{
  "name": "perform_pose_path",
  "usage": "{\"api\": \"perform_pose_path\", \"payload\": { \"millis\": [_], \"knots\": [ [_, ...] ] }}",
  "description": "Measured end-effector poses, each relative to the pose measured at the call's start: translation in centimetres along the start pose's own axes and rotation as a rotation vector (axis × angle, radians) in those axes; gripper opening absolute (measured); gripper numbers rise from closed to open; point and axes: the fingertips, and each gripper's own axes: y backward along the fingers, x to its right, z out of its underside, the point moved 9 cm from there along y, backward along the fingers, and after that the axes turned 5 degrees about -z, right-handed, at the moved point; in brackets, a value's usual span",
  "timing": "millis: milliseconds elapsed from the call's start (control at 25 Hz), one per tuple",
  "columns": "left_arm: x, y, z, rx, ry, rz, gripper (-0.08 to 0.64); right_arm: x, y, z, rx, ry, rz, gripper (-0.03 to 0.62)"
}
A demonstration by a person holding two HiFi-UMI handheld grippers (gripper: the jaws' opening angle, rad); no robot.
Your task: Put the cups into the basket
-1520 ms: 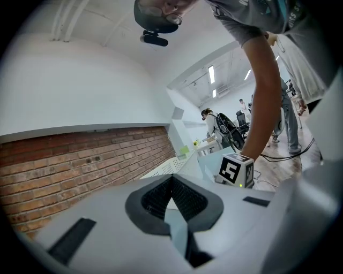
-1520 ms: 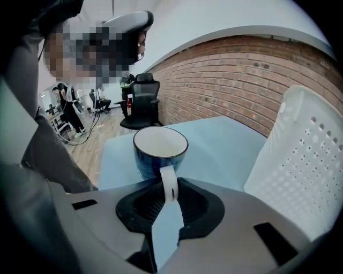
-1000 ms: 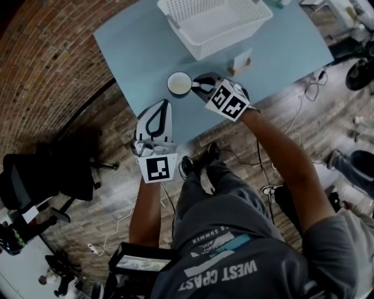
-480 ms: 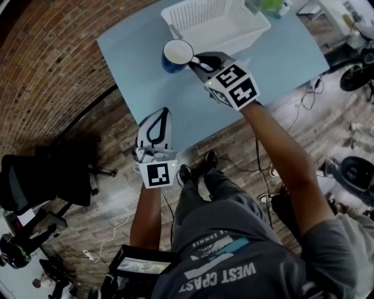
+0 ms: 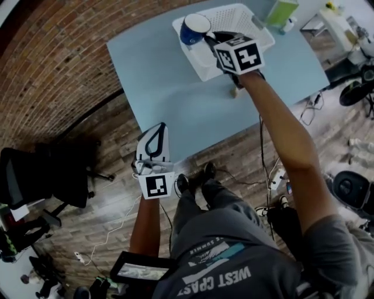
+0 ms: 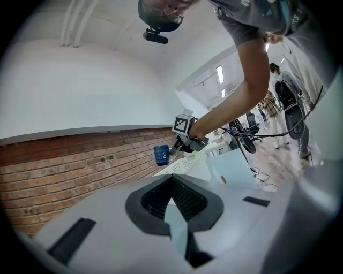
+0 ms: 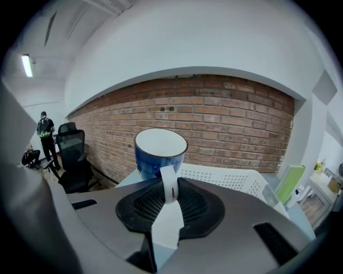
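Over the near left corner of the white lattice basket [image 5: 201, 65] hangs the cup [image 5: 194, 28], mouth up and clear of the worktop [image 5: 169, 93]. It is deep blue outside with a dark rim, white inside, and has a white handle. The left gripper view shows a pale mark on its side. The right tongs [image 5: 209, 40] hold it, their pads pinched on the handle, with the cup's body just beyond the tips. The left tongs [image 5: 154, 131] sit at the worktop's near edge, well apart from the cup, tips together with nothing between them. The worktop is pale blue and carries the basket toward its far side, with a small tan object [image 5: 234, 92] just in front of the basket and a green box [image 5: 281, 11] beyond it. A brick wall [image 5: 58, 58] runs along the left, above a wood-plank floor [image 5: 105, 198] where a black office chair [image 5: 41, 181] stands.
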Motion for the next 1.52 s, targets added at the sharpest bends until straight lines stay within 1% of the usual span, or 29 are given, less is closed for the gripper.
{"api": "perform_pose_path", "payload": {
  "millis": [160,240,360,560,600,680,760,880,960,1120,1280,1520],
  "knots": [
    [-0.5,1.3,0.6,-0.045,0.004,-0.032,0.000,2.9,-2.7,0.4,-0.093,-0.004,0.050,0.067],
    [-0.9,1.8,0.5,-0.051,-0.008,-0.048,0.000,4.1,-4.1,0.8,-0.149,0.001,0.064,0.069],
    [-1.3,2.7,0.6,-0.062,-0.027,-0.068,0.000,5.6,-6.1,1.7,-0.229,0.015,0.071,0.069],
    [-2.0,3.8,1.9,-0.124,-0.018,-0.095,0.000,7.9,-9.9,3.4,-0.334,0.033,0.063,0.069],
    [-2.0,3.9,2.2,-0.132,-0.016,-0.098,0.000,8.4,-10.7,3.6,-0.348,0.031,0.050,0.068],
    [-1.8,4.0,2.8,-0.146,-0.015,-0.098,0.000,9.3,-12.1,3.5,-0.368,0.032,-0.003,0.069],
    [-1.6,4.0,3.4,-0.162,-0.013,-0.093,0.000,9.8,-13.2,3.0,-0.385,0.078,-0.053,0.069],
    [-1.3,4.0,4.2,-0.179,-0.008,-0.090,0.001,10.3,-14.7,3.1,-0.408,0.169,-0.097,0.069],
    [-1.3,4.0,4.7,-0.194,-0.004,-0.091,0.000,10.7,-15.5,3.5,-0.411,0.195,-0.138,0.069],
    [-1.1,3.6,5.5,-0.210,-0.016,-0.078,0.000,11.6,-16.8,5.0,-0.417,0.213,-0.232,0.069],
    [-0.5,3.0,6.2,-0.230,-0.016,-0.060,0.000,12.5,-18.1,7.1,-0.430,0.235,-0.307,0.067],
    [0.6,2.5,7.3,-0.266,-0.005,-0.045,0.000,13.5,-19.4,9.9,-0.442,0.269,-0.366,0.069]
  ]
}}
